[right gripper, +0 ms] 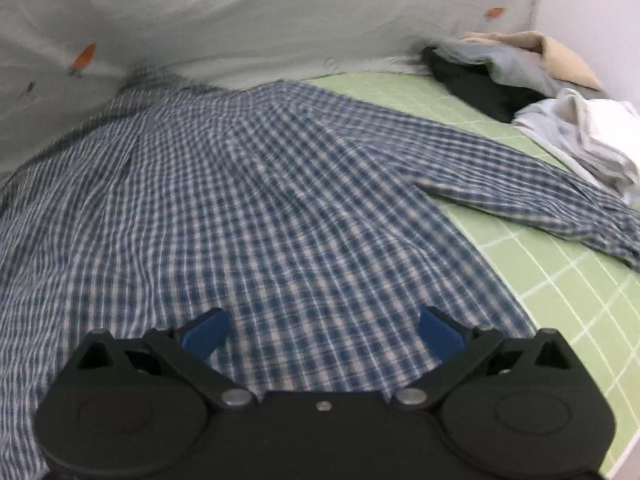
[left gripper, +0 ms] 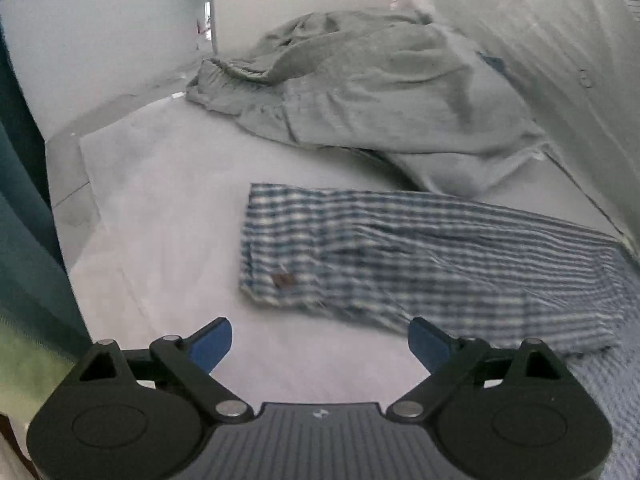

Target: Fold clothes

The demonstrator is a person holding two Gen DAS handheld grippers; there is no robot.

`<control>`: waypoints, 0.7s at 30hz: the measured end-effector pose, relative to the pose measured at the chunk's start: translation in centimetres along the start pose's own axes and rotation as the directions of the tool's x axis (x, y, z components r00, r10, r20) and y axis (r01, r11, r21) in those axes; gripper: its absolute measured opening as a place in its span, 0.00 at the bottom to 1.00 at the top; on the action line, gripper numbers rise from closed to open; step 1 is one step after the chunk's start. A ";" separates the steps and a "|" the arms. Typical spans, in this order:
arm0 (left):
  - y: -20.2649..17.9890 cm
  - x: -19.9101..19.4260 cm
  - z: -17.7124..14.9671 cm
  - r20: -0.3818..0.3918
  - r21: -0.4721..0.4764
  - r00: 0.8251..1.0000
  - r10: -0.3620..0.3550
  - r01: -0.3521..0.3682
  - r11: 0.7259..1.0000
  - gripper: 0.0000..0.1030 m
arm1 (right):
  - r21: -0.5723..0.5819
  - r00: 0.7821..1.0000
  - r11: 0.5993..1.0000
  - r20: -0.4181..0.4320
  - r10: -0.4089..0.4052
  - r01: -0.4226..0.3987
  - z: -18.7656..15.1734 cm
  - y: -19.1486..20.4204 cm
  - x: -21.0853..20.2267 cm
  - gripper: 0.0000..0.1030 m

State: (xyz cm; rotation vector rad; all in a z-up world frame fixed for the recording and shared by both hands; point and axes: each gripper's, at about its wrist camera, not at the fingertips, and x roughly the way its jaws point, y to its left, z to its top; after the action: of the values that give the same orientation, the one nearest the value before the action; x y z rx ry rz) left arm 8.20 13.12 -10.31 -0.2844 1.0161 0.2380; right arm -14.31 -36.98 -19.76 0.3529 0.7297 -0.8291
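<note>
Operator: Status of both tools relative to the checked shirt (right gripper: 248, 200)?

Technician: Left gripper (left gripper: 320, 340): jaws apart, nothing between them, hovering just short of the shirt's left sleeve (left gripper: 400, 256). Right gripper (right gripper: 322, 330): jaws apart, nothing held, poised over the shirt's body near the hem.

Operator: Location and lay of the shirt?

Technician: It lies spread flat, button side apparently down. Its right half rests on a green gridded mat (right gripper: 560, 280); its left sleeve reaches onto a white sheet (left gripper: 168, 208). The right sleeve (right gripper: 540, 200) extends sideways from the body across the mat. This spread lay is judged to be the start position for folding: both sleeves are exposed and reachable.

Operator: Material notes?

Technician: Thin woven cotton-type cloth, small blue-and-white check, lightly wrinkled. The left cuff is a flat rectangle with a dark button (left gripper: 283, 279). Cloth this light will likely bunch if pinched at one point only, hence one tool per side.

Operator: Other items near the shirt?

Technician: Beyond the left sleeve, a crumpled grey garment (left gripper: 360, 92), soft and thick-looking. Beyond the right sleeve, a pile of unfolded clothes (right gripper: 532, 80): black, grey, tan, white. Behind the collar, a pale fabric with small orange carrot motifs (right gripper: 84, 58). None touches the shirt's body, as far as can be told.
</note>
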 end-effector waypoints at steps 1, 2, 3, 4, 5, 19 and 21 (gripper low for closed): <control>0.4 0.6 0.4 -0.006 0.002 1.000 0.002 -0.002 1.000 0.92 | 0.009 1.000 1.000 0.011 -0.007 0.007 -0.1 0.1 -0.1 1.00; 0.7 1.1 0.6 -0.010 0.004 1.000 0.001 -0.001 1.000 0.92 | 0.017 1.000 1.000 0.023 -0.015 0.015 -0.2 0.2 -0.2 1.00; 0.9 1.6 0.9 -0.015 0.006 1.000 0.000 0.000 1.000 0.92 | 0.027 0.999 0.999 0.038 -0.025 0.024 -0.4 0.3 -0.2 1.00; 1.1 2.0 1.2 -0.018 0.008 1.000 -0.002 0.002 1.000 0.92 | 0.036 0.998 0.999 0.055 -0.037 0.035 -0.5 0.5 -0.3 1.00; 1.2 2.3 1.4 -0.022 0.007 1.000 -0.006 0.006 1.000 0.92 | 0.045 0.996 0.998 0.076 -0.051 0.047 -0.7 0.7 -0.4 1.00; -0.9 2.7 2.1 0.000 -0.010 0.999 -0.049 0.049 0.999 0.24 | 0.049 0.994 0.997 0.095 -0.062 0.057 -0.7 1.1 -0.6 1.00; -2.1 1.4 2.2 0.020 0.009 0.996 -0.091 0.091 0.996 0.23 | 0.049 0.994 0.997 0.095 -0.062 0.057 -0.7 1.1 -0.7 1.00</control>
State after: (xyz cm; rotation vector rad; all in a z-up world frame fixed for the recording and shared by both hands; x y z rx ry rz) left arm 11.35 11.96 -10.20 -0.3199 0.9815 0.1536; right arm -14.10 -35.55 -19.80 0.3315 0.6339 -0.9146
